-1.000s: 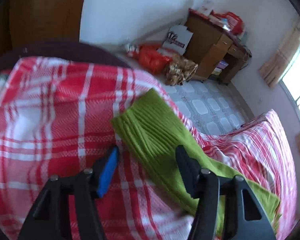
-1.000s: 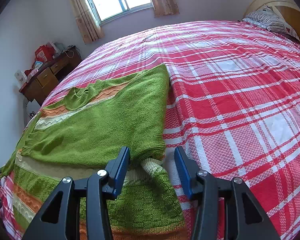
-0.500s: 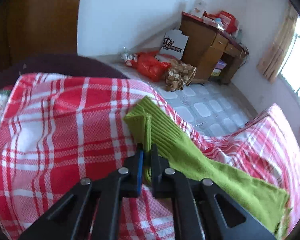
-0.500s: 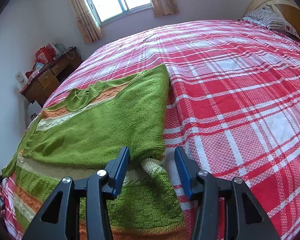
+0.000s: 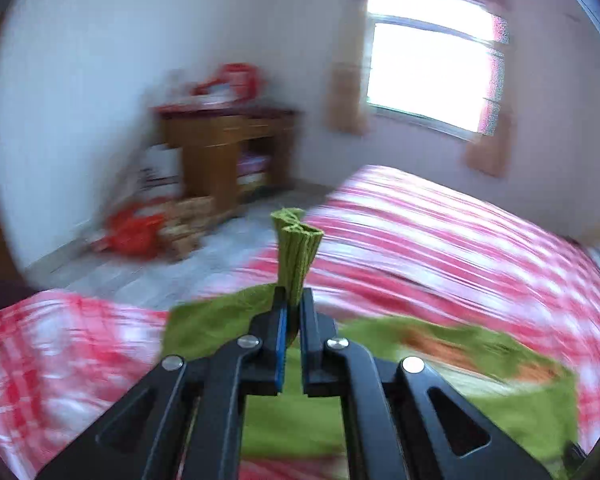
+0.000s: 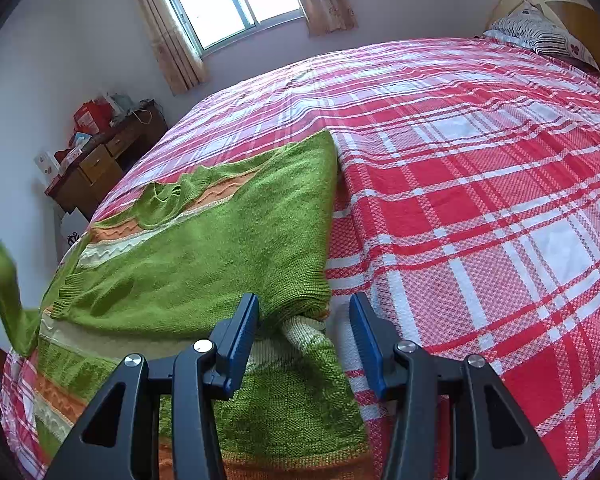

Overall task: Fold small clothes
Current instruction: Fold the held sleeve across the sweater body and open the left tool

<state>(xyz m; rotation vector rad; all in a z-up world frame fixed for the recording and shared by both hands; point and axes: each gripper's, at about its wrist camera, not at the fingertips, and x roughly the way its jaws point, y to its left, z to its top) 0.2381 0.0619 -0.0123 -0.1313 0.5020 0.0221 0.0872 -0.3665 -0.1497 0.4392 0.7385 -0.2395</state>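
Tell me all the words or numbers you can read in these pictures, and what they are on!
No text can be read in either picture.
White bag beside the wooden desk: a dark printed logo, too small and cut off to read.
Red boxes on the desk: print too small to read.
Small white box on the desk: a red mark, unreadable.
Left wrist view: blurred by motion, nothing legible.

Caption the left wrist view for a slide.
Left gripper shut on a green sweater cuff, lifted above the plaid bed; background motion-blurred.
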